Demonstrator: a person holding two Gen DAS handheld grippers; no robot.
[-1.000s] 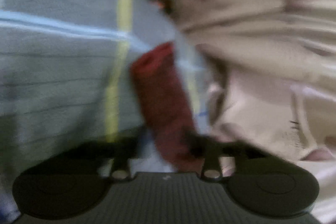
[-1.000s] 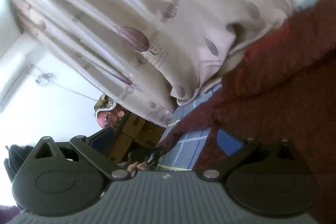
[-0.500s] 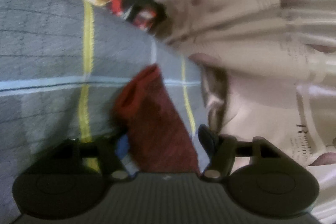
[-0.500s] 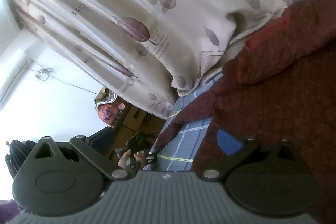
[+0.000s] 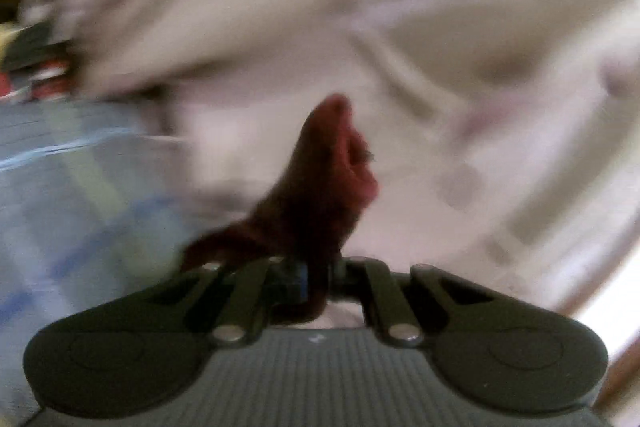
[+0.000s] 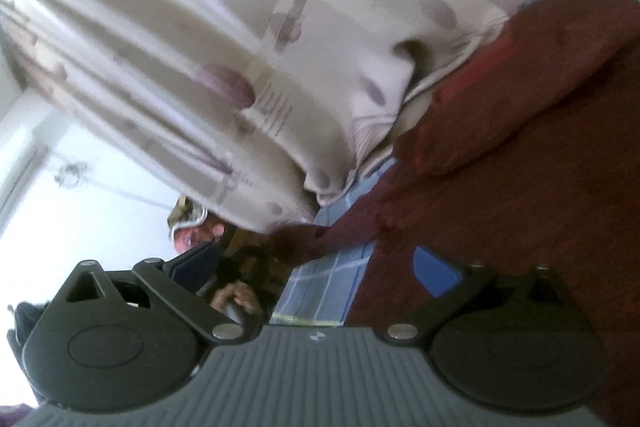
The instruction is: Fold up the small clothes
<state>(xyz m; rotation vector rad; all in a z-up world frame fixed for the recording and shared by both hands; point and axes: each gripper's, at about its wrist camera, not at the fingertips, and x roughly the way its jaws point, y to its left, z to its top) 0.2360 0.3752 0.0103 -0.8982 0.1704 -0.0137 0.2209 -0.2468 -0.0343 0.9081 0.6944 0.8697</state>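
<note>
Left wrist view, heavily blurred. At the bottom centre, the left tool [image 5: 316, 283] has its two fingers drawn together on a strip of dark red garment [image 5: 320, 187]. Its jaws have just been closing, with the cloth between them. The pinched fabric stands up from the fingers toward the middle of the frame, ending in a crumpled tip. This grip probably serves to lift one edge or sleeve so it can be carried over the rest of the piece. Behind it, a pale patterned pillow [image 5: 400, 27] fills the upper and right parts. A blue plaid bedsheet [image 5: 80, 187] covers the left side.

Right wrist view, sharper. The right tool [image 6: 316, 291] sits at the bottom with its fingers spread wide. Its right finger lies against the garment [image 6: 520, 147], but nothing is clamped. The red fabric spreads over the right half of the frame, lying on the bedsheet [image 6: 328, 279], with one narrow part trailing toward lower centre. The spread fingers likely wait to pin or catch the cloth during the fold. The pillow [image 6: 240, 47] fills the upper left, touching the garment's upper edge. Room clutter shows dimly at lower left.
</note>
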